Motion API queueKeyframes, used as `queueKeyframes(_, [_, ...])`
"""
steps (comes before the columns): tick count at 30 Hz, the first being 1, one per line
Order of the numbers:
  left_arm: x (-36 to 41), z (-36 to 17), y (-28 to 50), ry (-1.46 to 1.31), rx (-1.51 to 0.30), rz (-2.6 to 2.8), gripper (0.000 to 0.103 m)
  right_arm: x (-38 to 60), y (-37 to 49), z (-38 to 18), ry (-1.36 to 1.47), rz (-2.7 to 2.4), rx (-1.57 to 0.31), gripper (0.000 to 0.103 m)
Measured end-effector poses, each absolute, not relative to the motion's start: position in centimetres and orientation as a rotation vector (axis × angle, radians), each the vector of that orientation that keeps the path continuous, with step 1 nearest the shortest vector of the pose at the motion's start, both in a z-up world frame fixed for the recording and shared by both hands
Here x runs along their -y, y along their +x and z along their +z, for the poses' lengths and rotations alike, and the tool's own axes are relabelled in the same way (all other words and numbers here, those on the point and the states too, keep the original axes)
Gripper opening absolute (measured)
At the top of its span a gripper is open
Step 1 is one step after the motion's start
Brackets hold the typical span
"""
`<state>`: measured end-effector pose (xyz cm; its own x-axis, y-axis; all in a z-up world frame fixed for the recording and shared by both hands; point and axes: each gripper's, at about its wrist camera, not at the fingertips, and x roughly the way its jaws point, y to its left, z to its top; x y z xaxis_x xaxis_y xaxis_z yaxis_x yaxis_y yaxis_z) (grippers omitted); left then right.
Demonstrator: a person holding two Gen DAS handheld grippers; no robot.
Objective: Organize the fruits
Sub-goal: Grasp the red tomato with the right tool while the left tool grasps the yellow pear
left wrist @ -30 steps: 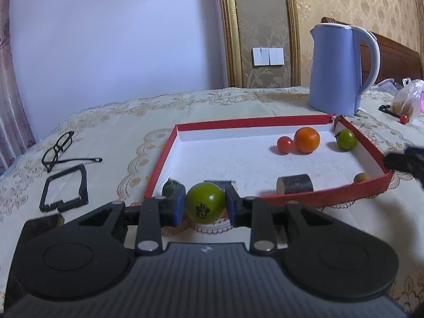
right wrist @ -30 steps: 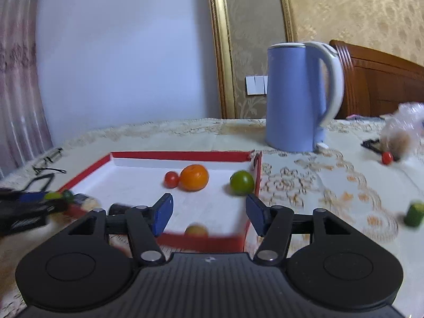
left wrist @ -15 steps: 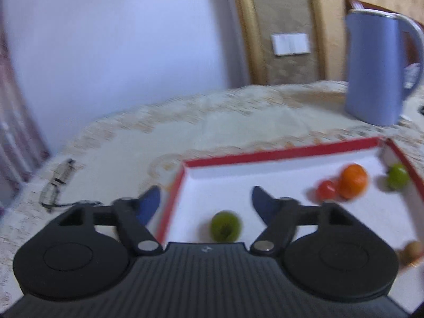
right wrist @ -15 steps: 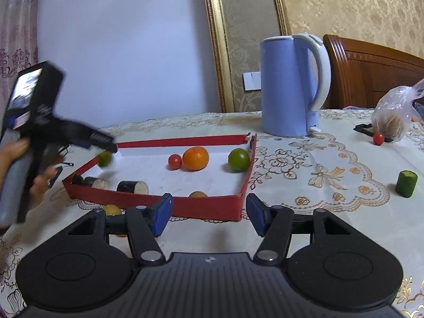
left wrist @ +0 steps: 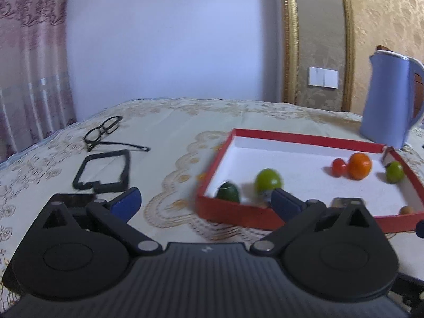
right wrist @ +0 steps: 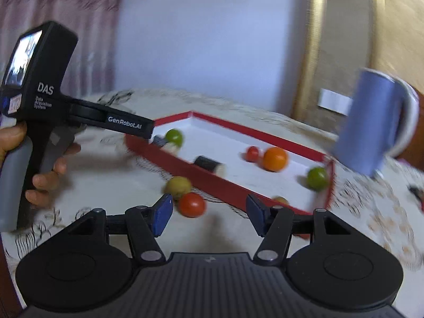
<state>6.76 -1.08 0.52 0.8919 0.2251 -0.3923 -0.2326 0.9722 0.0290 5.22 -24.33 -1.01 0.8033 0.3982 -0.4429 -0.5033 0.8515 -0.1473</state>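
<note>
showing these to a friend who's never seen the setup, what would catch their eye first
Probably the red tray on the cream tablecloth, with bright fruit inside: an orange beside a small red tomato near its far right corner. Next, the tall blue kettle standing behind the tray. In the right wrist view, a red tomato lies outside the tray, just ahead of the open right gripper.

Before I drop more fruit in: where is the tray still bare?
The red tray is bare in its middle and along the far wall, between the green fruit and the small red tomato. It is crowded by the orange and along the near wall.
</note>
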Motion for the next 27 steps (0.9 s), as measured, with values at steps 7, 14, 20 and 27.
queueKeyframes(7, [-1.2, 0.3, 6.6, -0.168, -0.420, 0.206, 0.103, 22.0, 8.0, -2.0, -0.367, 0.583, -0.501, 0.059])
queueKeyframes(14, [0.1, 0.3, 6.4, -0.089, -0.400, 0.215, 0.103, 22.2, 8.8, -2.0, -0.328, 0.604, -0.555, 0.028])
queueKeyframes(20, [0.9, 0.6, 5.3, -0.044, -0.371, 0.093, 0.103, 24.2, 6.8, -1.8, -0.266, 0.539, -0.526, 0.028])
queueKeyframes(27, [5.9, 0.3, 3.4, 0.138, -0.401, -0.098, 0.103, 29.1, 4.9, -1.1, -0.135, 0.445, -0.490, 0.028])
